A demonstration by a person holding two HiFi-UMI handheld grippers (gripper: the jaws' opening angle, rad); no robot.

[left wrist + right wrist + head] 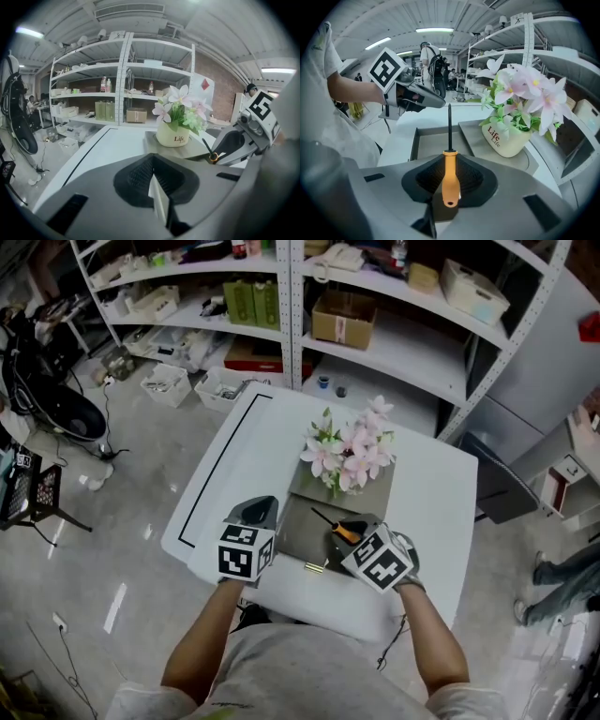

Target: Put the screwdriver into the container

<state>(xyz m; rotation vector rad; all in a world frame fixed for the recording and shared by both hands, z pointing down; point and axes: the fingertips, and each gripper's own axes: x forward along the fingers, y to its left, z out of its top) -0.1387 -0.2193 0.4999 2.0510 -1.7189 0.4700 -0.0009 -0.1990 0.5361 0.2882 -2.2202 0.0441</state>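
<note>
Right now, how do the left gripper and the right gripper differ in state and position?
The left gripper is empty, while the right gripper holds the screwdriver by its orange handle. The left gripper is beside the container's left edge; the right gripper points the screwdriver's shaft over it. Both are closed, and each carries a marker cube.
</note>
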